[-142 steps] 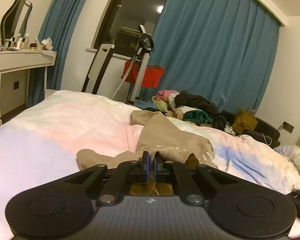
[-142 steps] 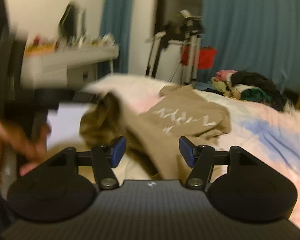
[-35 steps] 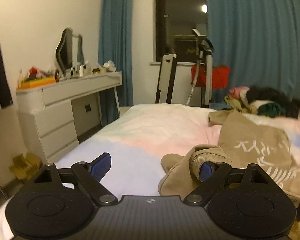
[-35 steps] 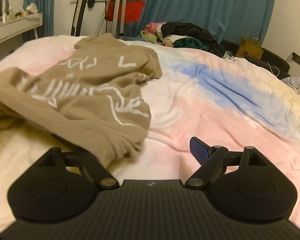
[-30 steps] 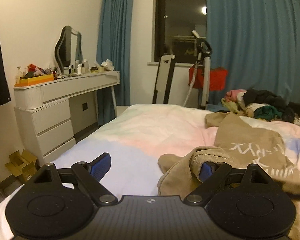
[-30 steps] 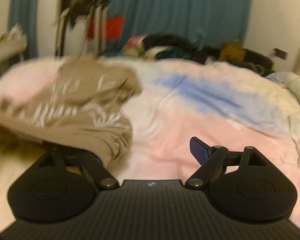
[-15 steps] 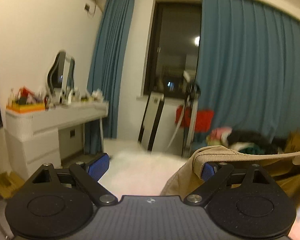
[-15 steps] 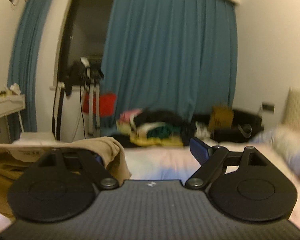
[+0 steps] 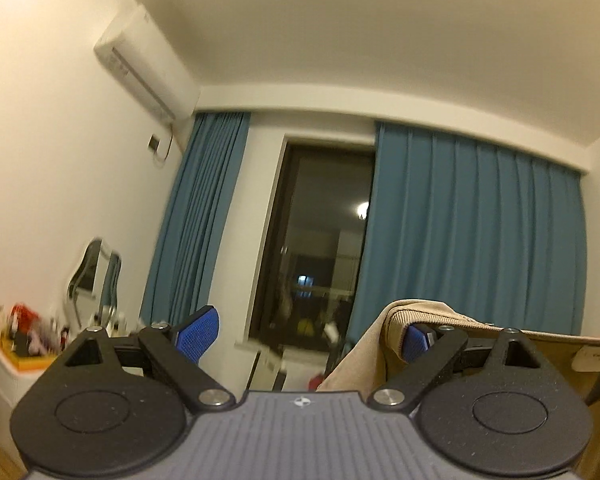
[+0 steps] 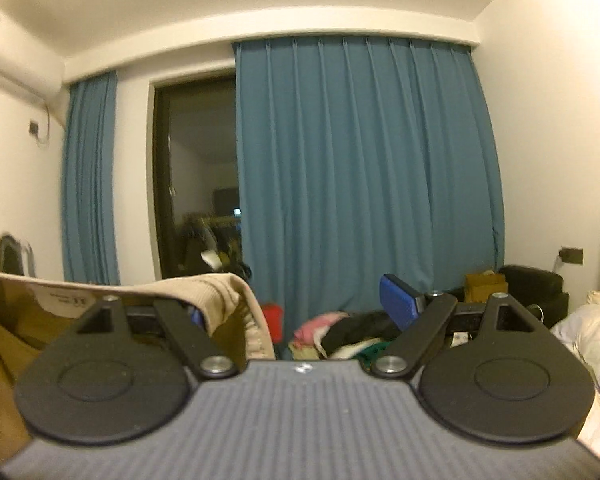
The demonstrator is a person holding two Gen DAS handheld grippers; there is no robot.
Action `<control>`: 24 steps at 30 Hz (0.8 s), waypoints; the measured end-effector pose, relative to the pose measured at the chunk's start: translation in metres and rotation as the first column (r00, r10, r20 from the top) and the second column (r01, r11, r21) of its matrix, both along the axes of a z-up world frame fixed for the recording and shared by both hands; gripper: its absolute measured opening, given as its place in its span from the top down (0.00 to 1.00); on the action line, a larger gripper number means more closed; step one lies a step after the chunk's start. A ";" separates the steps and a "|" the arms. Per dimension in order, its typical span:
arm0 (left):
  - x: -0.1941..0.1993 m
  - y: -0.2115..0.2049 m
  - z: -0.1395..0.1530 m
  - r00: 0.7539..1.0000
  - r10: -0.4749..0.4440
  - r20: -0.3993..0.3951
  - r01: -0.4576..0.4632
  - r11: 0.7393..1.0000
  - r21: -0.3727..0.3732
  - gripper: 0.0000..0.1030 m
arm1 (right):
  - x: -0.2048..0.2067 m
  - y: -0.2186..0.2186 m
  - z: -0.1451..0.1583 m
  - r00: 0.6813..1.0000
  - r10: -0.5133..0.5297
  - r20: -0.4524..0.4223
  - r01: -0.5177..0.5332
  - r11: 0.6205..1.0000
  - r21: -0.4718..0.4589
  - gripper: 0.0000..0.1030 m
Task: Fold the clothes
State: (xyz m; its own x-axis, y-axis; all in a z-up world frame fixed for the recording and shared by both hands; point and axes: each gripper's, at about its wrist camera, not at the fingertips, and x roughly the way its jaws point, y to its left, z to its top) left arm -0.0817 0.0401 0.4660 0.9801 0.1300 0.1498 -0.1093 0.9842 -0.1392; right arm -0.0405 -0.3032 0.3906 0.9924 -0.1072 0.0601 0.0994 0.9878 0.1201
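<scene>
Spreading tan garment (image 9: 412,316) over wide-set tools

White care label (image 10: 62,299) sewn inside the tan garment (image 10: 220,292), faint grey print and small symbols too blurred to read, same label (image 9: 594,356) in the left wrist view, equally illegible, no other text readable

Tan garment (image 9: 396,328); teal curtains (image 10: 360,168)

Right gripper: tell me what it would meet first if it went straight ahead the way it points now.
Nothing close: the right gripper points across open air. Farther along that line lies the clothes pile, with the blue curtain behind it. Depth is hard to judge, so probably the pile first.
</scene>
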 end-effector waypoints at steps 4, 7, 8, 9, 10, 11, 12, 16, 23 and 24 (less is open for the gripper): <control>-0.003 -0.007 0.047 1.000 -0.001 0.031 0.001 1.000 0.018 0.08 | -0.016 -0.006 0.042 0.998 0.012 0.055 -0.011 1.000 -0.017 0.19; 0.013 -0.011 0.060 1.000 -0.025 0.003 0.025 1.000 0.016 0.07 | -0.016 -0.013 0.058 0.998 0.019 0.067 -0.017 1.000 -0.023 0.19; 0.023 -0.013 0.060 0.999 -0.034 -0.018 0.034 0.999 0.010 0.06 | -0.014 -0.015 0.060 0.998 0.018 0.065 -0.016 0.999 -0.030 0.19; 0.037 -0.014 0.054 0.998 -0.042 -0.045 0.043 0.999 0.006 0.04 | -0.008 -0.016 0.059 0.998 0.013 0.057 -0.010 0.999 -0.042 0.19; 0.053 -0.014 0.045 0.996 -0.051 -0.076 0.052 0.999 0.002 0.04 | -0.002 -0.017 0.057 0.999 0.007 0.048 -0.004 0.998 -0.055 0.19; 0.069 -0.015 0.037 0.993 -0.060 -0.106 0.061 0.998 -0.002 0.04 | 0.008 -0.019 0.051 0.999 0.001 0.035 0.001 0.998 -0.064 0.19; 0.085 -0.015 0.029 0.988 -0.069 -0.136 0.069 0.998 -0.007 0.04 | 0.018 -0.020 0.044 1.000 -0.006 0.021 0.007 0.997 -0.073 0.19; 0.159 -0.020 -0.027 0.968 -0.082 -0.237 0.081 0.997 -0.015 0.04 | 0.072 -0.027 0.004 0.998 -0.028 -0.053 0.023 0.995 -0.098 0.19; 0.314 -0.034 -0.162 0.957 -0.020 -0.288 0.008 0.999 -0.045 0.00 | 0.215 -0.039 -0.101 0.988 -0.079 -0.133 0.068 0.994 -0.084 0.19; 0.341 -0.035 -0.181 0.955 -0.009 -0.298 -0.003 0.999 -0.041 0.00 | 0.239 -0.041 -0.118 0.984 -0.086 -0.154 0.075 0.994 -0.079 0.19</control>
